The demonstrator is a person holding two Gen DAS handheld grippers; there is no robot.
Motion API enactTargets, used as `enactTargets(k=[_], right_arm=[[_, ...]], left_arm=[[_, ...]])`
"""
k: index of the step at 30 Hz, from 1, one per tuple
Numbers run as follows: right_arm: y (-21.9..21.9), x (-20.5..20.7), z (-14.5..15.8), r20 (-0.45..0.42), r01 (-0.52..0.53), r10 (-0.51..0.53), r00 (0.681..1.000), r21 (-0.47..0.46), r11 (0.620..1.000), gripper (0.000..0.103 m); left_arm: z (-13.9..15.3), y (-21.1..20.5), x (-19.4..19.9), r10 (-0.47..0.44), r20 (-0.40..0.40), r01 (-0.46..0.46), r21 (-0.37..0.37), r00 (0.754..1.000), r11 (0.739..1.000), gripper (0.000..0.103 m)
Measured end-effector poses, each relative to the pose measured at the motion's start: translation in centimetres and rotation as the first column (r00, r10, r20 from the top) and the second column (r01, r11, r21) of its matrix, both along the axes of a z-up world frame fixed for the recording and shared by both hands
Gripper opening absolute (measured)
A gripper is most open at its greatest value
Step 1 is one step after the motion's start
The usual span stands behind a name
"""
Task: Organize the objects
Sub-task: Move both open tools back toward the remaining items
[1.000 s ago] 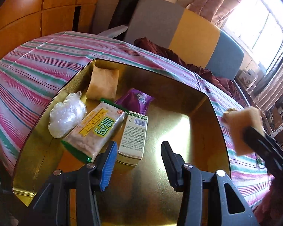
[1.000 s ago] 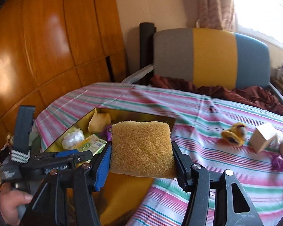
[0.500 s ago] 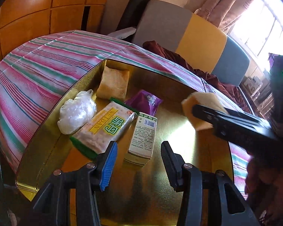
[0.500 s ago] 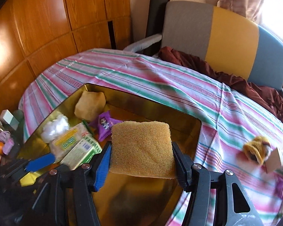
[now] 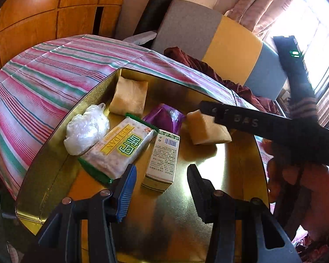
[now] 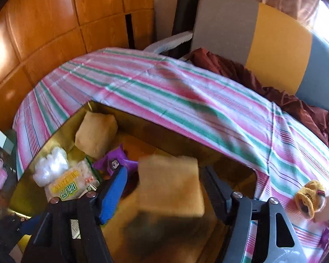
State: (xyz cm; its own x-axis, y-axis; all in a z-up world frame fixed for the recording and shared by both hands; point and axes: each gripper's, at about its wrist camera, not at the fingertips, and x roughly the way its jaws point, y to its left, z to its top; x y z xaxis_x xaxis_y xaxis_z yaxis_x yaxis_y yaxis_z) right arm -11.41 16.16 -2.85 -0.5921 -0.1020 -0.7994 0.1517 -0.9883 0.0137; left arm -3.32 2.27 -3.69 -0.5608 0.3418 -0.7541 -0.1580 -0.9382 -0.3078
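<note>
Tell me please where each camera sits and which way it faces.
Left wrist: on the left gripper, looking down into the gold tray; its own fingers, the right gripper and a hand show.
Right wrist: on the right gripper, looking down over the tray; its fingers stand apart from the sponge.
Shared: tray, sponge, cracker pack, striped cloth.

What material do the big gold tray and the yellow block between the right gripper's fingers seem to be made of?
Gold tray: probably thin metal with a glossy, mirror-like finish; it reflects the window light and the packets lying in it.

Yellow block: most likely sponge foam, matte and porous-looking, with soft rounded edges. It is blurred here, so the texture is uncertain.
</note>
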Motion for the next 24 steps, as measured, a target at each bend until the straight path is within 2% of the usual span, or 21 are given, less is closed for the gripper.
enactTargets(k=[3,13,17,24], right_arm=[[0.7,1.2,1.1,-0.055,0.007,-0.009,0.998,-0.019,1.0,0.073],[4.3,5.8,4.0,-0.16,0.084,-0.098,0.982,-0.09,0.992,0.074],[6.3,8.1,4.2,-0.165,0.114,-0.131,0.978,-0.11,0.987,0.076],[10.7,12.1,2.7,-0.137,0.22,-0.236,0.962,-0.12,0.968,0.076]], left_arm=[[0.0,0.1,0.1,-0.004,-0.003,0.004,0.005,1.0,1.0,0.048],[0.6,1.6,1.1,-0.053,-0.04,0.053,0.006,0.998,0.999,0.048],[0.8,2.6,1.9,-0.09,-0.054,0.091,0.013,0.994,0.996,0.048],[1.1,4.5,3.3,-0.152,-0.086,0.153,0.01,0.985,0.988,0.048]])
